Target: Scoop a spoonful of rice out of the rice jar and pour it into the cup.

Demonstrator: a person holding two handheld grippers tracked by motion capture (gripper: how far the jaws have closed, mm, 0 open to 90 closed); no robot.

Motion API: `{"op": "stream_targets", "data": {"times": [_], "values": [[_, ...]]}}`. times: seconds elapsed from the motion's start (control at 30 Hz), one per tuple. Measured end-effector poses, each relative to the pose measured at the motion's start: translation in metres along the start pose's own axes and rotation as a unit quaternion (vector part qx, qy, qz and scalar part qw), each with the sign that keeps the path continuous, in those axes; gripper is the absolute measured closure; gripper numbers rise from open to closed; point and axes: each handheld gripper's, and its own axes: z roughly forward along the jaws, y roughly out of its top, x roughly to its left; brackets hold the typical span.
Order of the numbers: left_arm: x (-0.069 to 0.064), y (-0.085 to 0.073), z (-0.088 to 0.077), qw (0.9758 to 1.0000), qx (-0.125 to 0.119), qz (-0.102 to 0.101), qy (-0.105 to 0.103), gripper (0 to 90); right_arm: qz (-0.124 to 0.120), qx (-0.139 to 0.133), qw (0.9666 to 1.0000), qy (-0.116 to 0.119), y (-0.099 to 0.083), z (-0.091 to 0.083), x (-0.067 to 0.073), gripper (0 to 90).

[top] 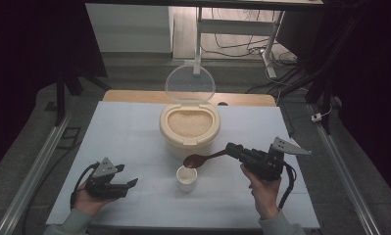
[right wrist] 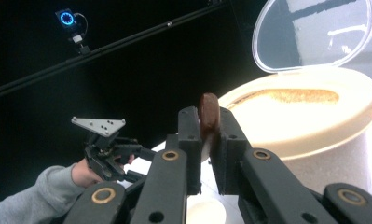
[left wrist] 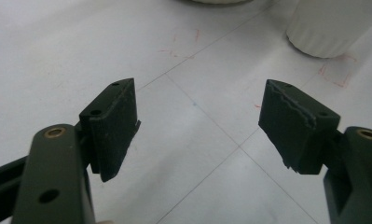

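Right tongs (top: 231, 149) are seen in the high view over the right half of the white surface (top: 124, 132), pressed together on the handle of a brown wooden spoon (top: 200, 158). In the right gripper view the handle end (right wrist: 208, 112) is pinched between the two black jaws, standing upright there. The spoon bowl is held just above the rim of a small white cup (top: 186, 178), tilted toward it; whether it touches the rim cannot be told.

The cup is set near the middle of the surface, just in front of a cream rice container (top: 189, 128). The container's clear lid (top: 189, 84) is stood open and upright at the far side; pale rice (top: 188, 122) is seen inside, well below the rim. Cup and container are close, with a narrow gap between them.

Left tongs (top: 126, 185) are held low at the near left of the surface, well apart from the cup. In the left gripper view the jaws are spread with nothing between them, bare surface showing in the gap; the ribbed cup (left wrist: 330, 28) is seen at the upper right.

Open room: a wide bare stretch is left along the left side and the near edge of the surface. The far edge is crowded by the container.
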Motion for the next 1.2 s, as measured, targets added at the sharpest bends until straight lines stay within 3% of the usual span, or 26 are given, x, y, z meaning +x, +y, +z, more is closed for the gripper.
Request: {"op": "stream_targets", "data": {"times": [0.37, 0.73, 0.93, 1.2], "values": [[0.004, -0.002, 0.001, 1.0000, 0.006, -0.001, -0.003, 26.3, -0.016, -0.032, 0.9993, -0.010, 0.029, 0.000, 0.001, 83.0], [0.003, -0.001, 0.002, 0.9999, 0.011, 0.001, -0.007, 25.6, -0.029, -0.044, 0.9970, -0.056, 0.066, 0.016, -0.015, 83.0], [0.002, -0.001, 0.003, 0.9999, 0.013, 0.002, -0.009, 25.4, -0.050, -0.026, 0.9924, -0.109, 0.077, 0.030, -0.025, 83.0], [0.003, -0.002, 0.004, 0.9998, 0.016, 0.002, -0.012, 25.1, -0.082, 0.006, 0.9849, -0.152, 0.079, 0.048, -0.032, 82.9]]}}
